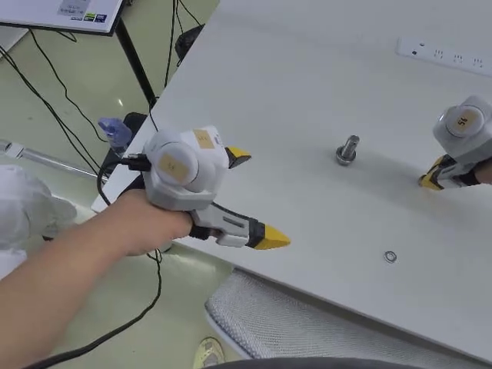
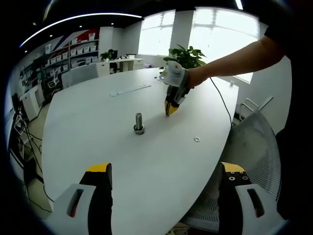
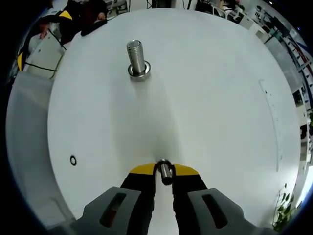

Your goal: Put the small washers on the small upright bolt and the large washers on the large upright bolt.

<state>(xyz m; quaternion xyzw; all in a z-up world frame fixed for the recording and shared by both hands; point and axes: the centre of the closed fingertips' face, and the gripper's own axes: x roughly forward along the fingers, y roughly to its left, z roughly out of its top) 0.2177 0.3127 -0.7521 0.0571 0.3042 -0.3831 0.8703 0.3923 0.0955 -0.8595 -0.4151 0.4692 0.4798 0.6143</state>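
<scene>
Pinching a small steel bolt (image 3: pixel 166 173), cylindrical, the right claw (image 3: pixel 164 169) is closed; left claw (image 2: pixel 165 169) gapes wide, empty.

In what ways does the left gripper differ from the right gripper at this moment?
The left gripper has its jaws wide apart and holds nothing; the right gripper has its jaws shut on a small metal piece. The left gripper is over the table edge; the right gripper points down at the table on the bolt's other side. Both have yellow jaw tips.
</scene>
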